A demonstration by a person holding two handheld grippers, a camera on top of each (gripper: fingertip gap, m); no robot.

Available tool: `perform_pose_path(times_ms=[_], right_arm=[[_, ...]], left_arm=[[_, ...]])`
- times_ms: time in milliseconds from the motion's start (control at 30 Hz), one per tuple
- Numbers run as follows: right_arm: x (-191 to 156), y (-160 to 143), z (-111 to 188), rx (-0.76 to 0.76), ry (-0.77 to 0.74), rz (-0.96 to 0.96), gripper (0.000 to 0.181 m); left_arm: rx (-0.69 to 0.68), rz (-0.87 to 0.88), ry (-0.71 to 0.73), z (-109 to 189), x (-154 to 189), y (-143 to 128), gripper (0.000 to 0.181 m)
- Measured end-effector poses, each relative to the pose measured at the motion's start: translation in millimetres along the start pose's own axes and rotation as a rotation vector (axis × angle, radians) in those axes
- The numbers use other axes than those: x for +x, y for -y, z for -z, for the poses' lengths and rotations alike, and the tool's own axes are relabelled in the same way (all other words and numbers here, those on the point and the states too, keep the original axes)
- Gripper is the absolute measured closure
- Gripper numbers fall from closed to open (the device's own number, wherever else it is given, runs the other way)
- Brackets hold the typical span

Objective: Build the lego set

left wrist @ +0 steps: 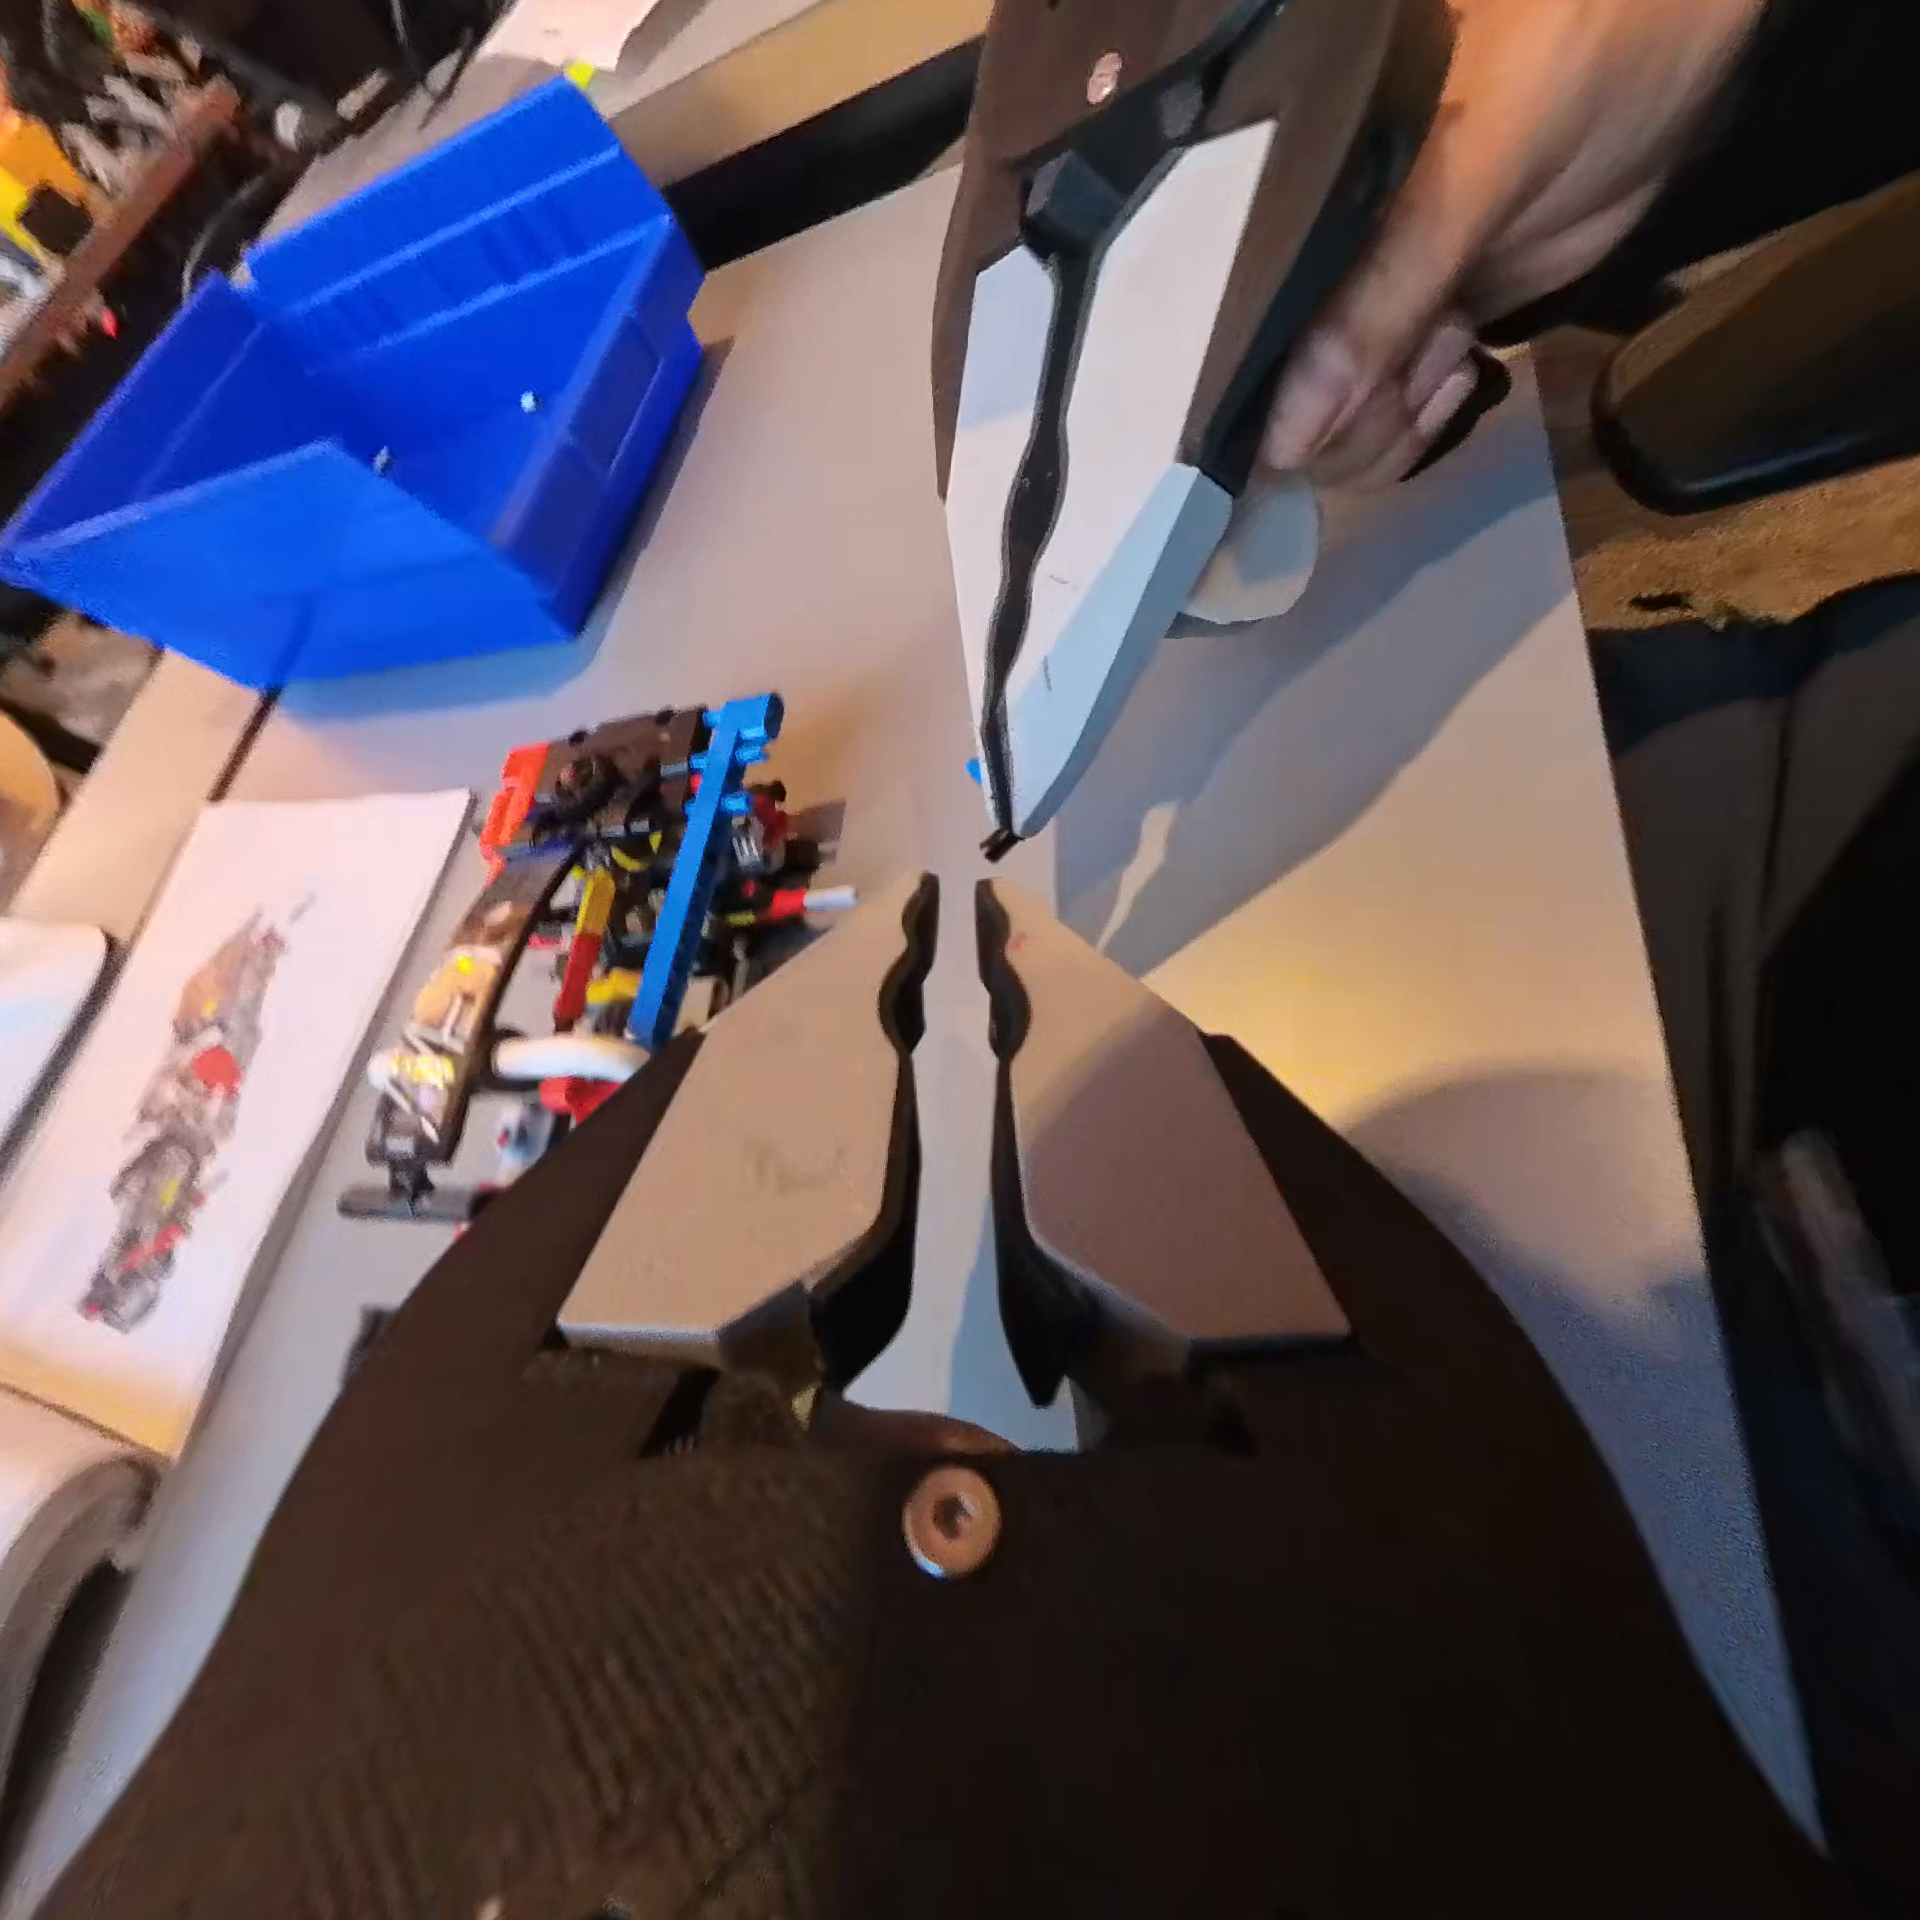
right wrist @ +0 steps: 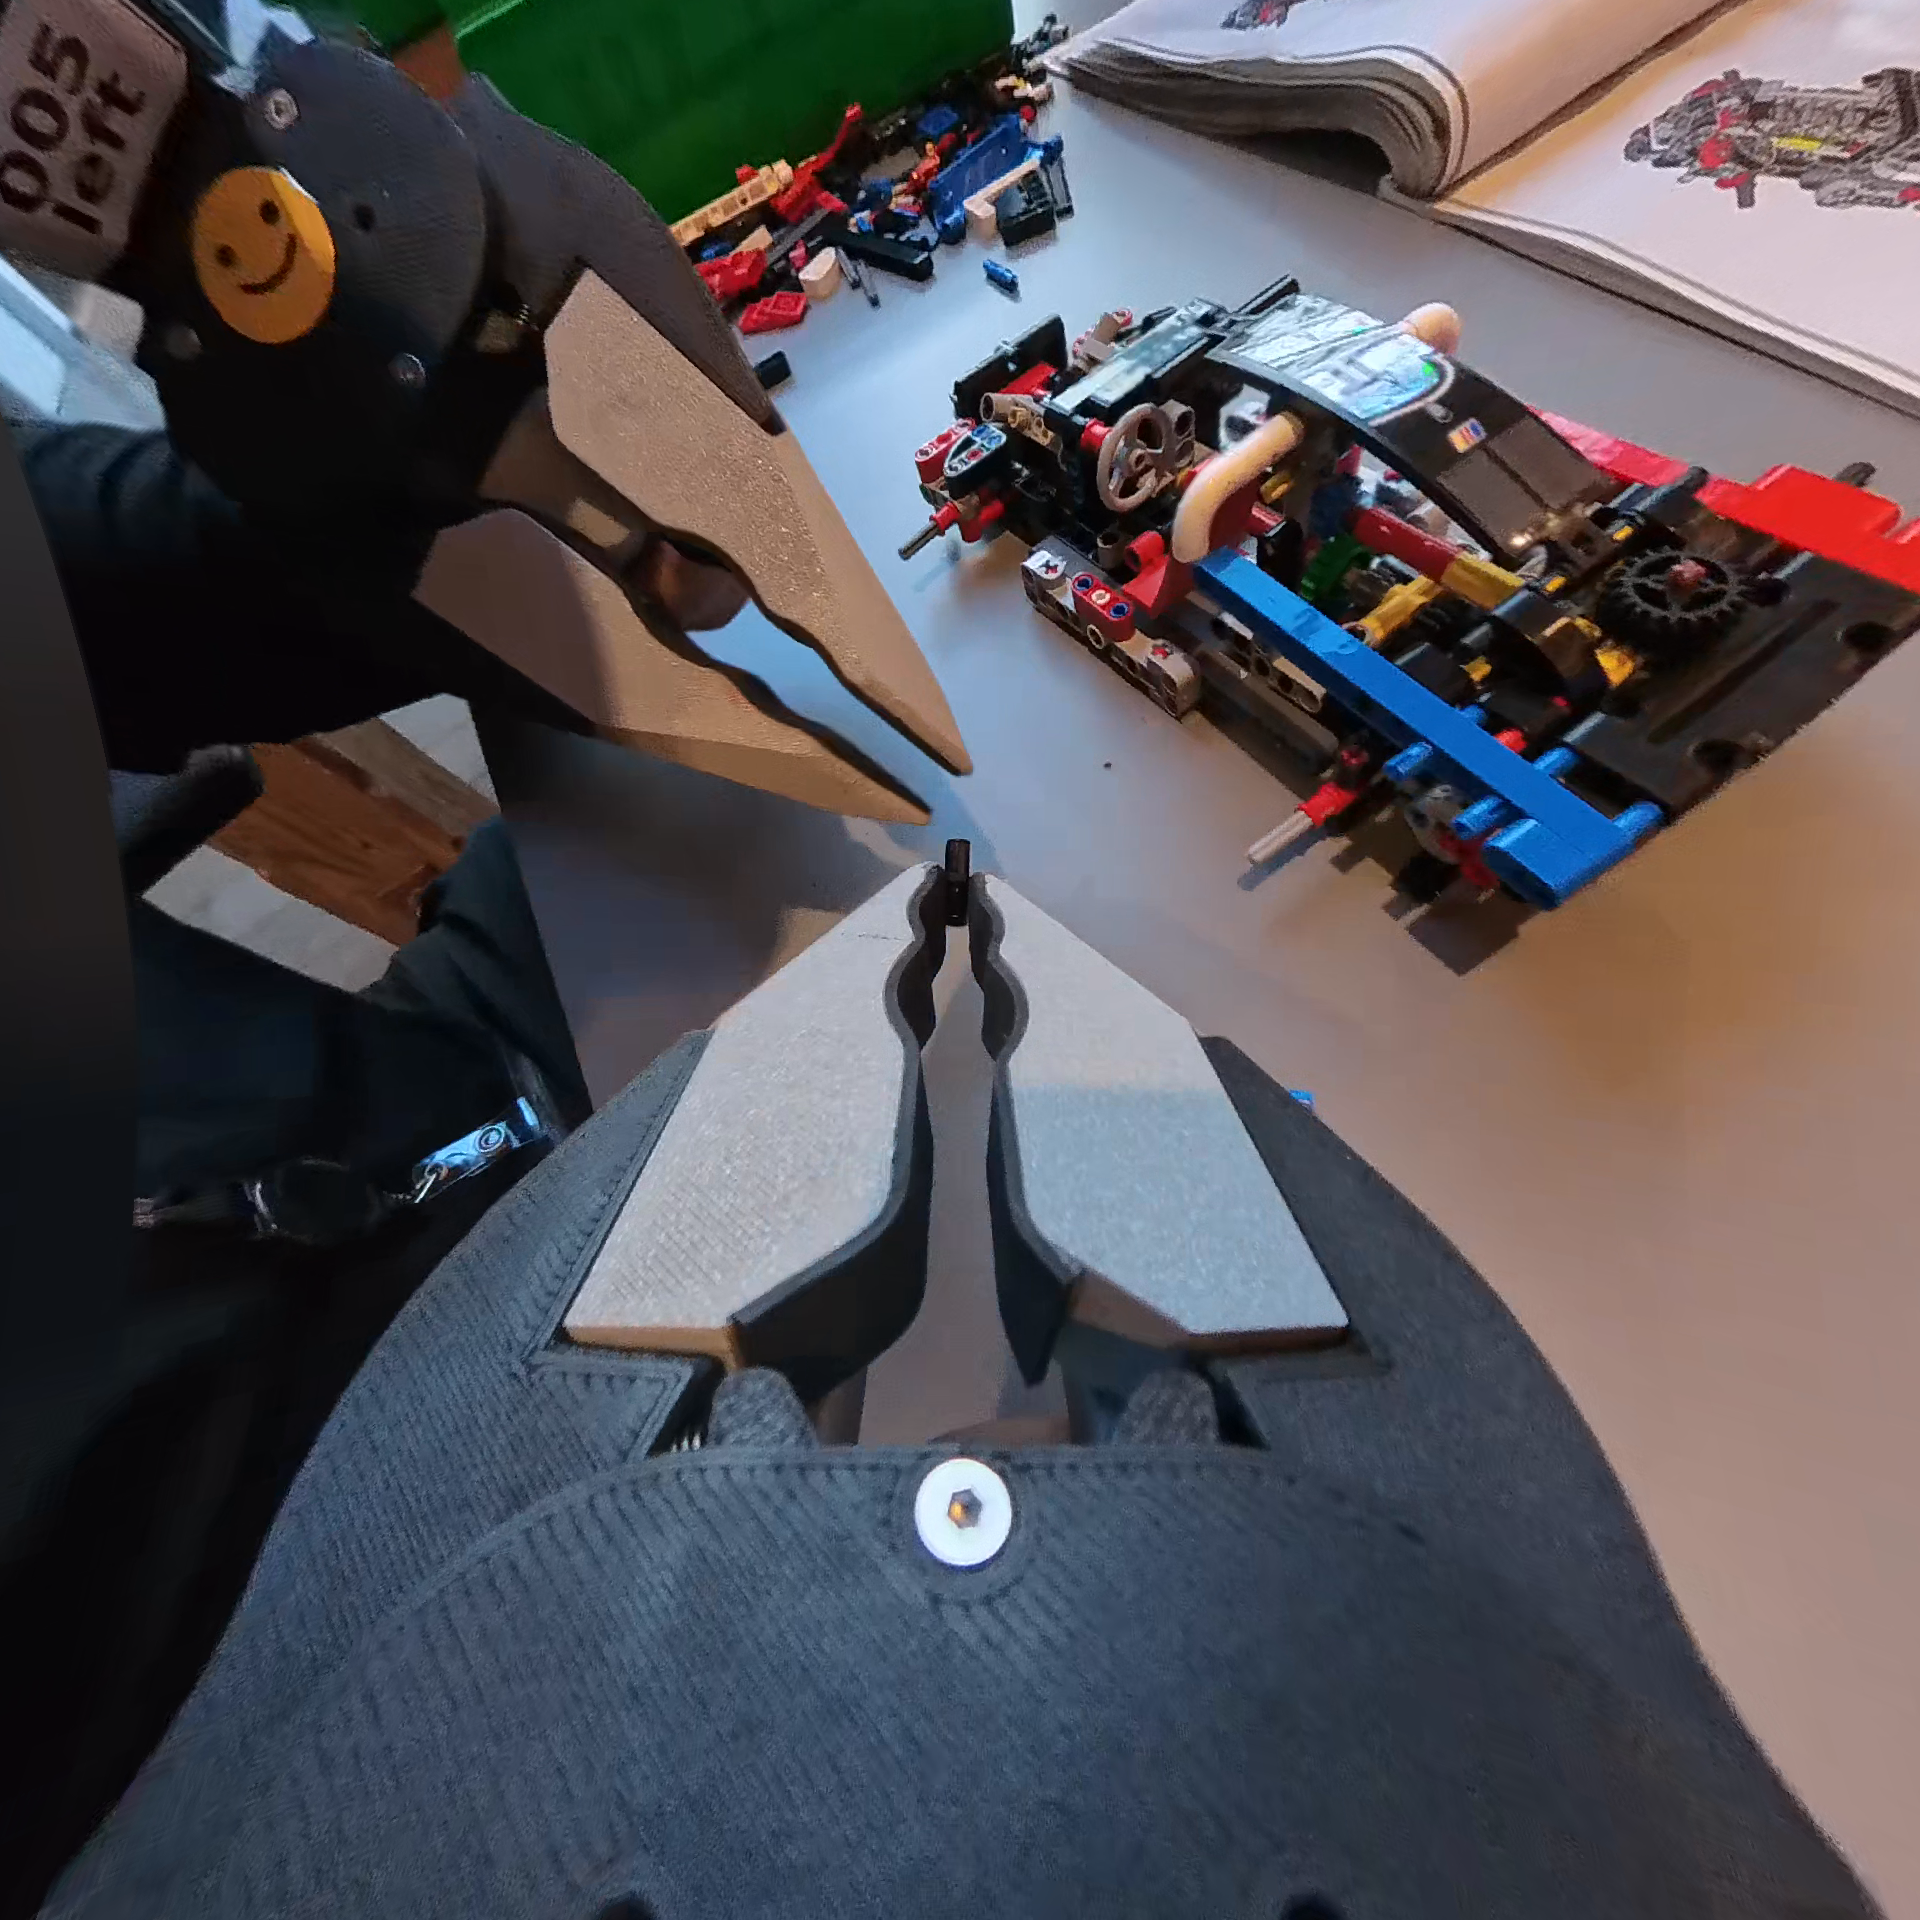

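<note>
The partly built Lego car (right wrist: 1403, 582), black with red parts and a long blue beam, lies on the grey table; it also shows in the left wrist view (left wrist: 623, 935). My right gripper (right wrist: 956, 896) is shut on a small black pin (right wrist: 957, 862) that sticks out past its tips, held above the table left of the car. In the left wrist view the right gripper (left wrist: 1000, 831) points down with the pin (left wrist: 995, 845) at its tip. My left gripper (left wrist: 956, 894) is slightly open and empty, its tips close to the pin. It also shows in the right wrist view (right wrist: 948, 795).
A blue bin (left wrist: 395, 416) stands behind the car. An open instruction booklet (left wrist: 239, 1039) lies beside the car and shows in the right wrist view too (right wrist: 1714, 156). Loose Lego pieces (right wrist: 883, 218) lie by a green bin (right wrist: 727, 83). The table edge (left wrist: 1621, 831) is near. Left and right tips are no more than a few centimetres apart.
</note>
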State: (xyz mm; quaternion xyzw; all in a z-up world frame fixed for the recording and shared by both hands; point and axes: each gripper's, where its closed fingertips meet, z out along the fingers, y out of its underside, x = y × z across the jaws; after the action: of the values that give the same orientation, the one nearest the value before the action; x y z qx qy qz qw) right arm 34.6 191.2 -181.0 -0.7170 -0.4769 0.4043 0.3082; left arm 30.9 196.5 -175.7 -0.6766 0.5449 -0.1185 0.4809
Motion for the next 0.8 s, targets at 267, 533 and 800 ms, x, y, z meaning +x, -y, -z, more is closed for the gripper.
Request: perform_pose_path(times_ms=[267, 533, 800], right_arm=[[6.8, -6.5, 15.9, 0.023, 0.057, -0.084, 0.181], [9.9, -14.8, 19.4, 0.0, 0.084, -0.121, 0.181], [10.5, -17.7, 16.1, -0.012, 0.095, -0.139, 0.181]], left_arm=[[-0.009, -0.204, -0.061, -20.4, 12.7, 10.0, 0.167], [0.005, -0.329, -0.037, -32.5, 18.1, 15.5, 0.177], [0.002, -0.391, 0.025, -33.9, 19.4, 11.1, 0.177]])
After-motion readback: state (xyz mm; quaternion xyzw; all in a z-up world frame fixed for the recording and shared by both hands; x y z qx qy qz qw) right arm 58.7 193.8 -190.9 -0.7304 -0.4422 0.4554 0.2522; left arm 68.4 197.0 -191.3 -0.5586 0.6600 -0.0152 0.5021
